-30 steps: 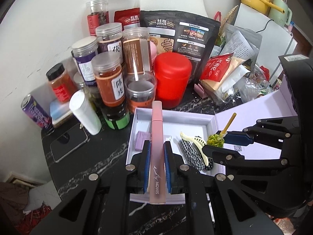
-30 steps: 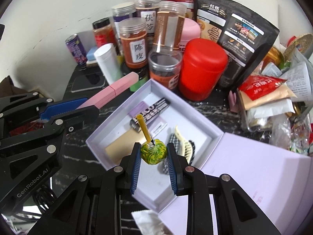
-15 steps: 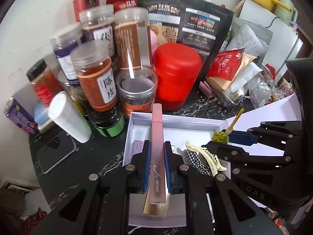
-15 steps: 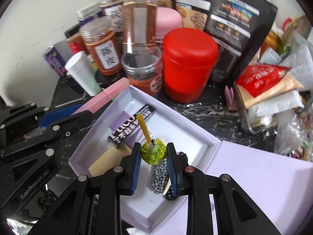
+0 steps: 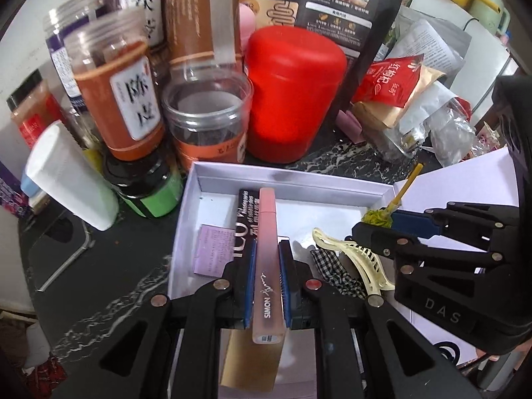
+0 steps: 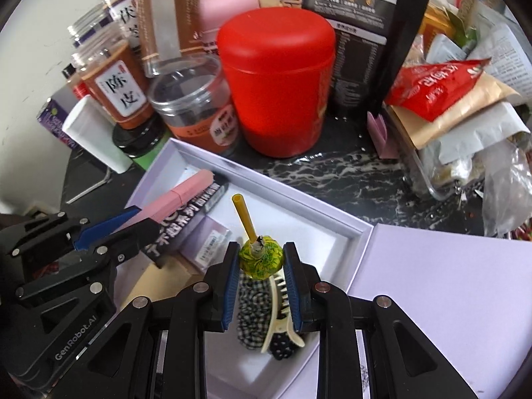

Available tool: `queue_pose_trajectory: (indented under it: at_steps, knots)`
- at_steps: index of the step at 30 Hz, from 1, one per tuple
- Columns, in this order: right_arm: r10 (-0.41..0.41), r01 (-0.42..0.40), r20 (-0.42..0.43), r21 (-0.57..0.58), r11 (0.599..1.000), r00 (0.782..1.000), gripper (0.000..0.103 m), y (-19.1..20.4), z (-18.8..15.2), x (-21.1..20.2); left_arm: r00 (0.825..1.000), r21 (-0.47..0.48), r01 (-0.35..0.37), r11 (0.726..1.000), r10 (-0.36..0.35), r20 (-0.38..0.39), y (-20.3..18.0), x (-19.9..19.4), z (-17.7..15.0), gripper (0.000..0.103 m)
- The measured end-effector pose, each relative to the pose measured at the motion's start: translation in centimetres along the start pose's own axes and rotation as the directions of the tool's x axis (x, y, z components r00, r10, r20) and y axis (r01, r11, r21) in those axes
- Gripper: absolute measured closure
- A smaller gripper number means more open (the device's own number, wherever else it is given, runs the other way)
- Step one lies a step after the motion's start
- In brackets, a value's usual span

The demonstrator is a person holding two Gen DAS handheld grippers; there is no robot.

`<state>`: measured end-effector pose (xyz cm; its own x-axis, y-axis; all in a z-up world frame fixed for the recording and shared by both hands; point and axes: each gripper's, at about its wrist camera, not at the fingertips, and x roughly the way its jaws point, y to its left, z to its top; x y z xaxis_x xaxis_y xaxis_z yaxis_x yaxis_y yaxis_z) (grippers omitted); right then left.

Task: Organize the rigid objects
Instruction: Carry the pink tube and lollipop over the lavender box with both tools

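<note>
At the far left, a white bottle leaned against a green-labelled jar on the dark marble table, with spice jars crowded behind. Your left gripper was clamped tight on a pink tube, which pointed forward above the open white box. Under the tube, inside the box, lay a black carton, a lilac card and a tan card. Behind the box stood a red canister and a black pouch. Further right in the box lay a checked cloth with a cream hair clip on it. Your right gripper was closed on a green ball with a yellow stick, held above the cloth. The box's lilac lid lay open at the right, packets heaped behind it.
</note>
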<state>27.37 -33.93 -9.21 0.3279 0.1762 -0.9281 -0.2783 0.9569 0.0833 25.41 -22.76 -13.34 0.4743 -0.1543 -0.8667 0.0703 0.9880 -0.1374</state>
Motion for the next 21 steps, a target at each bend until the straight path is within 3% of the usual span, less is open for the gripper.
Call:
queue_pose_trajectory:
  at_steps: [5, 11, 21]
  knots:
    - [0.007, -0.007, -0.025, 0.007, 1.0, 1.0, 0.077, -0.2, -0.9, 1.4, 0.999, 0.004, 0.042, 0.999, -0.042, -0.019, -0.3, 1.3, -0.8, 0.09]
    - [0.003, -0.002, -0.047, 0.008, 1.0, 0.999, 0.077, -0.1, -2.0, 2.7, 0.998, 0.046, 0.058, 0.997, -0.057, -0.019, -1.1, 2.2, -1.6, 0.09]
    - [-0.005, 0.006, -0.064, 0.012, 1.0, 0.998, 0.077, -0.6, -2.5, 3.6, 0.995, 0.032, 0.071, 0.997, -0.068, -0.076, -1.2, 4.6, -1.6, 0.09]
